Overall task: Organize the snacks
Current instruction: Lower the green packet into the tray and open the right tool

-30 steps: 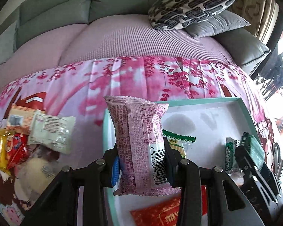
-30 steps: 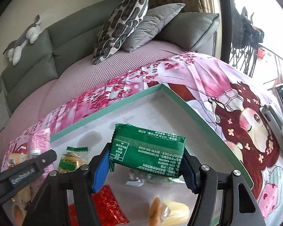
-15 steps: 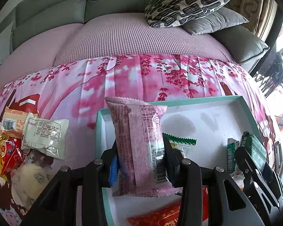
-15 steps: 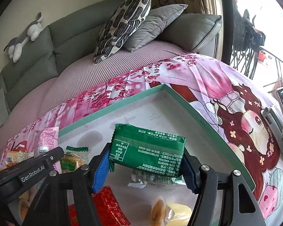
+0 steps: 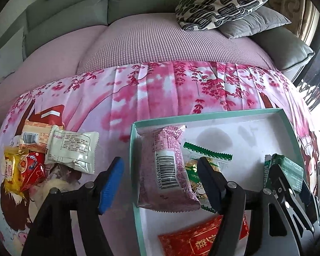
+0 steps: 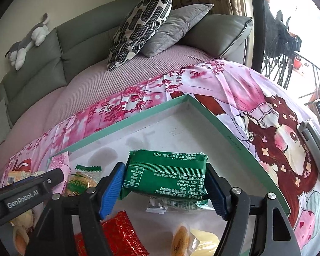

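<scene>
Two tools: left tool (image 5: 160,183) spread wide, jaws just opened, pink packet (image 5: 167,170) released into tray (image 5: 202,118); right tool (image 6: 165,189), jaws just eased, green packet (image 6: 165,175) between them, grip uncertain; light, crinkly, slippery, take mid-body

The pink packet (image 5: 167,170) is crinkly plastic film with a soft sheen and a printed paper-white barcode patch. The green packet (image 6: 166,175) is glossy foil-like film, creased at its ends. The red packet (image 6: 121,234) glitters with a metallic finish. The tray (image 6: 213,115) looks like matt cardboard, mint outside, dull scuffed white inside. The printed cloth (image 5: 160,89) is smooth, faintly shiny fabric with fold creases. The sofa cover (image 5: 160,40) is a rough waffle-textured weave.
</scene>
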{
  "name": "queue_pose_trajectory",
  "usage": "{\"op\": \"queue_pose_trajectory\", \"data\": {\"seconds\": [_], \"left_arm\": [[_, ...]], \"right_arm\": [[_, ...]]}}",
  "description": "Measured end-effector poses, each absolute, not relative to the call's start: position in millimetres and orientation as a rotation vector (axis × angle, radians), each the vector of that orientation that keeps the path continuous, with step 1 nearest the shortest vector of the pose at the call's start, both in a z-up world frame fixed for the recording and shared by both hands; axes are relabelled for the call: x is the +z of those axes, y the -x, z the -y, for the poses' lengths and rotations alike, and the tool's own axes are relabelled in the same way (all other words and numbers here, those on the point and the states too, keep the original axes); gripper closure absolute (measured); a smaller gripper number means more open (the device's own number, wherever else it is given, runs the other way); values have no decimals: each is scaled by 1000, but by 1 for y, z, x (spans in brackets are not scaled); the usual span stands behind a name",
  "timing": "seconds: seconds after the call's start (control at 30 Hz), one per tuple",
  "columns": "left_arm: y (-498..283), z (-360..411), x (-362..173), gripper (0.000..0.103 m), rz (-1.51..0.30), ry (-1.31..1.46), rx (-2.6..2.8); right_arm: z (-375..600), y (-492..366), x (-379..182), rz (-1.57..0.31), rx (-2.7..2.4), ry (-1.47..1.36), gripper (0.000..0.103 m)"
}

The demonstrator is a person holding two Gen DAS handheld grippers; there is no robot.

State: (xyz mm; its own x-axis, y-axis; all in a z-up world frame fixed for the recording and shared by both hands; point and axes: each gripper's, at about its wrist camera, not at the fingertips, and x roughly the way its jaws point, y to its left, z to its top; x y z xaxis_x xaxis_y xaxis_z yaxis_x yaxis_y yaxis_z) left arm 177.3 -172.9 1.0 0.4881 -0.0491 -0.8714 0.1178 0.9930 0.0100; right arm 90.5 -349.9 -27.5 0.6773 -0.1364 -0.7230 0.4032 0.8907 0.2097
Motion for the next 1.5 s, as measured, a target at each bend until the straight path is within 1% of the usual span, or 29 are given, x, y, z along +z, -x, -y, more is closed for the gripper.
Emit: {"op": "queue_pose_trajectory", "data": {"seconds": [0.03, 0.1, 0.33, 0.4, 0.43, 0.47, 0.8, 1.1, 1.5], "left_arm": [[-177, 173, 1, 28, -1058, -72, -98], [-177, 172, 2, 28, -1060, -73, -90], [-177, 167, 3, 27, -1061, -64, -65], [-178, 165, 4, 20, -1059, -59, -53], [-178, 164, 4, 13, -1057, -56, -46], [-178, 163, 4, 10, -1053, -51, -38], [-181, 152, 0, 9, -1049, -36, 27], [-177, 151, 0, 9, -1064, -44, 29], [-161, 133, 22, 9, -1046, -50, 36]], "right_arm": [[350, -90, -27, -771, -313, -369, 25], [350, -90, -27, -768, -312, -366, 20], [351, -89, -27, -758, -311, -377, 8], [352, -89, -27, -755, -312, -382, 2], [352, -89, -26, -751, -313, -384, 1], [353, -88, -26, -748, -312, -387, 0], [357, -87, -26, -733, -310, -413, 0], [353, -86, -21, -767, -321, -393, 0], [334, -76, 5, -776, -338, -323, 0]]}}
